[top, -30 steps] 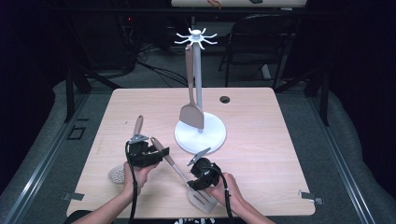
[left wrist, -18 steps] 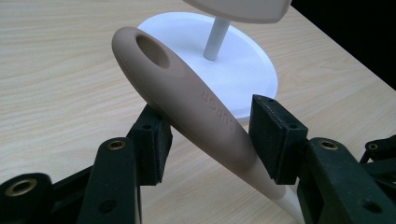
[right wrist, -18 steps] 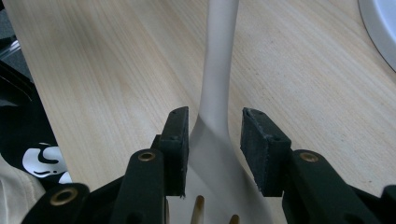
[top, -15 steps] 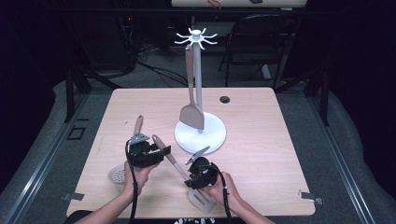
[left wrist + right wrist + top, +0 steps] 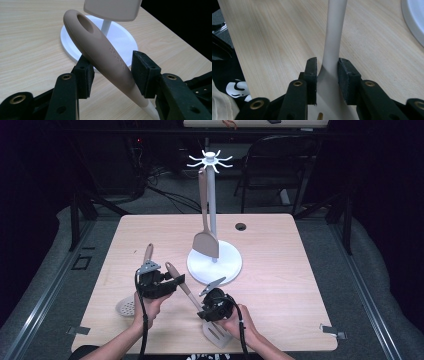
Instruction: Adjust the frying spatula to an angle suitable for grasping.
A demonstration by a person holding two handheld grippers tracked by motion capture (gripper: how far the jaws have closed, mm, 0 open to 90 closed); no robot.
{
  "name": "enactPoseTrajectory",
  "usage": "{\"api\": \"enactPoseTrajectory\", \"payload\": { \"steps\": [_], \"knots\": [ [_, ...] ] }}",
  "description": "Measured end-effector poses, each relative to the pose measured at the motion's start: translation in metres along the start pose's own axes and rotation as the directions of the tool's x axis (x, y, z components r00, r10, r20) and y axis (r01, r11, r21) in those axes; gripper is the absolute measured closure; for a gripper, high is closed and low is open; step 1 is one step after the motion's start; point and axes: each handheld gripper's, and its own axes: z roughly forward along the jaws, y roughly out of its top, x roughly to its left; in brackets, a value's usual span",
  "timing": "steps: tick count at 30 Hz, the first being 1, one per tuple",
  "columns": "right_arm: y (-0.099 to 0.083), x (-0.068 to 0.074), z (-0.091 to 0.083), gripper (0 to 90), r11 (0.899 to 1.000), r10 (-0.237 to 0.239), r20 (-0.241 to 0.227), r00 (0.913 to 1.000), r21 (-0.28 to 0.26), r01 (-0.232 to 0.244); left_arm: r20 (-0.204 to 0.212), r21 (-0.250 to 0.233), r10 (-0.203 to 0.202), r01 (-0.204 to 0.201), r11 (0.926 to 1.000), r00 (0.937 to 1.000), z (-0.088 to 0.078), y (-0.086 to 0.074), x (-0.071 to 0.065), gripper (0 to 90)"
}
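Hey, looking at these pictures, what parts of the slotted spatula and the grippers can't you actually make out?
- Slotted spatula blade: high view, right gripper and hand cover part.
- Handle against right-hand pad: left gripper view, touch unclear.
- Skimmer: high view, left hand covers its middle.

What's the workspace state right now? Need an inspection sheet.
Surface: wooden table, no spills seen; black grommet near the far edge.
Job's things: slotted spatula between both tongs, handle end raised; white stand with a hanging spatula.
Clutter: skimmer lying flat, partly under the left hand.
Grippers: right tongs shut on the slotted spatula's neck, jaws just been closing. Left tongs around its handle, also just closing; pad contact unclear.
Cables: gripper cables trail along the forearms; floor cables behind the table.
Surroundings: dark room, chair behind the table.
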Motion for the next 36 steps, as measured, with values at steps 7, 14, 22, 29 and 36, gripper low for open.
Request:
{"api": "enactPoseTrajectory", "payload": {
  "steps": [7, 14, 22, 29, 36],
  "knots": [
    [0.000, 0.002, -0.004, 73.8, 1.000, 0.007, 0.022, 0.9997, -0.020, -0.006, 0.039, -0.018, -0.019, 0.019, 0.9996, 0.9991, -0.003, -0.001, -0.003, 56.5],
    [0.000, 0.001, -0.009, 74.9, 0.999, 0.027, 0.024, 0.9993, -0.038, -0.026, 0.072, -0.020, -0.010, 0.011, 0.9997, 0.9974, 0.001, -0.006, -0.012, 58.8],
    [0.000, 0.001, -0.011, 75.6, 0.998, 0.042, 0.031, 0.9986, -0.058, -0.040, 0.109, 0.007, -0.007, 0.006, 1.0000, 0.9940, 0.007, -0.013, -0.020, 58.5],
    [0.000, 0.000, -0.014, 76.1, 0.996, 0.052, 0.044, 0.9977, -0.078, -0.049, 0.140, 0.047, -0.008, 0.002, 0.9989, 0.9901, 0.014, -0.019, -0.028, 58.2],
    [0.000, -0.001, -0.015, 76.3, 0.995, 0.064, 0.051, 0.9966, -0.083, -0.060, 0.142, 0.083, 0.006, -0.018, 0.9964, 0.9898, 0.021, -0.023, -0.035, 57.8]
  ]
}}
